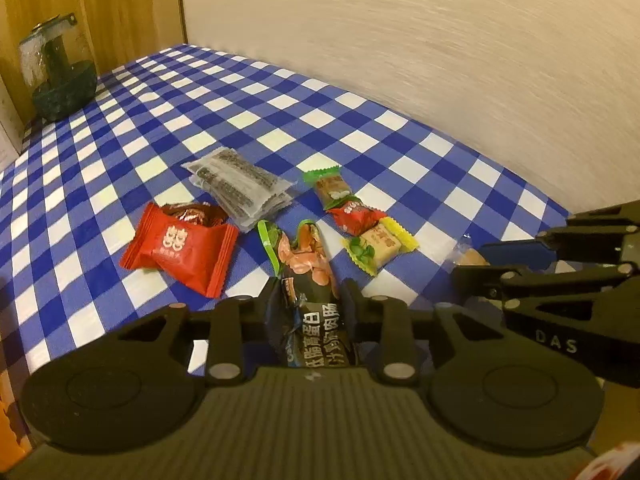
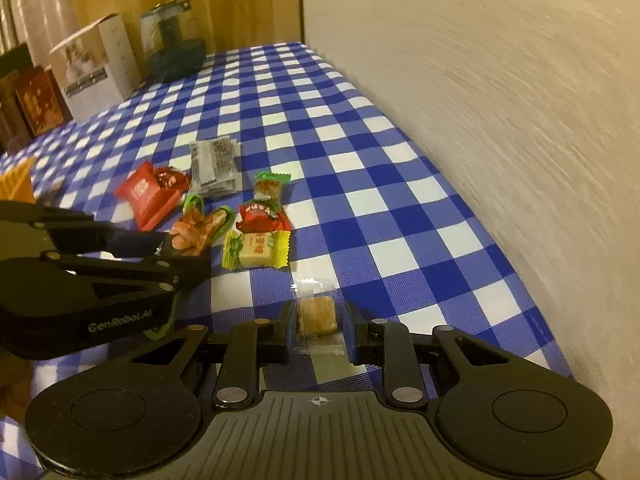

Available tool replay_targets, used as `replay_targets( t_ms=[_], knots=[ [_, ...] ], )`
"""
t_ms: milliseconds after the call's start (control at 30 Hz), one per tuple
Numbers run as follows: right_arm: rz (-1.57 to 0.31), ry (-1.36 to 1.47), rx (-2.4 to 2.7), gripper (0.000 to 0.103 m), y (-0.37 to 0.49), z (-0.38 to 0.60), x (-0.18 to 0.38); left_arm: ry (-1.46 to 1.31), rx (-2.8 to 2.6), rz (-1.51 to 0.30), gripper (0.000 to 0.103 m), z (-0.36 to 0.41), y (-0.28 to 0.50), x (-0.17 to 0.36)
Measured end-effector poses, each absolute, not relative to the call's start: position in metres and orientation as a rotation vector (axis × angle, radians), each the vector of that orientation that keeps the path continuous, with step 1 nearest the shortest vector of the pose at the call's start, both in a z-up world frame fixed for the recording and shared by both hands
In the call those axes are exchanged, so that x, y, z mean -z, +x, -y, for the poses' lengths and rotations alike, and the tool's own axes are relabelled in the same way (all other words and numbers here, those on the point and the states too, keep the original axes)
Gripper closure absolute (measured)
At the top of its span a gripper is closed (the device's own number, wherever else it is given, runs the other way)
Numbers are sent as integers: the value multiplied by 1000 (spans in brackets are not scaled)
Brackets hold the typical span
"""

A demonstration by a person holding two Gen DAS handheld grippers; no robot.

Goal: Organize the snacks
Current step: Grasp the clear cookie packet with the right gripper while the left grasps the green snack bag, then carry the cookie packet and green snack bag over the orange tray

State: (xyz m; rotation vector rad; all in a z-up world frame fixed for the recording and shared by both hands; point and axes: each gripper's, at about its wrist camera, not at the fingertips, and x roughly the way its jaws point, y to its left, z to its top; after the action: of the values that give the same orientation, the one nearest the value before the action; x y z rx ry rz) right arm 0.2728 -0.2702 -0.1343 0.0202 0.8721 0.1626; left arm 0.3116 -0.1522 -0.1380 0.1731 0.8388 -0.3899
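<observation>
Left wrist view: your left gripper point(image 1: 310, 304) is clamped tight on a dark sausage packet point(image 1: 308, 280) whose pink, green-tipped end sticks out ahead over the blue checked tablecloth point(image 1: 120, 128). Just beyond it, mid-table, lie a red square packet point(image 1: 180, 252), a grey clear-wrapped stack point(image 1: 240, 184) and a row of three small sweets point(image 1: 356, 216). A dark jar point(image 1: 60, 76) stands at the far left corner. Your right gripper point(image 1: 472, 256) comes in from the right

Right wrist view: your right gripper point(image 2: 318, 320) is closed on a clear-wrapped tan cube point(image 2: 316, 312), near the table's right edge by the wall. A yellow-green sweet point(image 2: 256, 250) lies just ahead; your left gripper point(image 2: 192, 268) reaches in from the left with the sausage packet point(image 2: 200, 228). A white box point(image 2: 96, 64) stands at the far edge
</observation>
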Motion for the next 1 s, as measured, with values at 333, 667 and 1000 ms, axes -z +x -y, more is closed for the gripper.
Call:
replay_targets(
  t_ms=[333,667,1000],
  knots=[
    [-872,-36,-157,78,274,264,136,163,370,-827,72,147,309,139],
    [-883,0,-148,80,276,266,134,170,345,-826,77,150,303,138],
    [-834,106,-147,80,262,268,113,107,327,-844,77,136,277,123]
  ],
)
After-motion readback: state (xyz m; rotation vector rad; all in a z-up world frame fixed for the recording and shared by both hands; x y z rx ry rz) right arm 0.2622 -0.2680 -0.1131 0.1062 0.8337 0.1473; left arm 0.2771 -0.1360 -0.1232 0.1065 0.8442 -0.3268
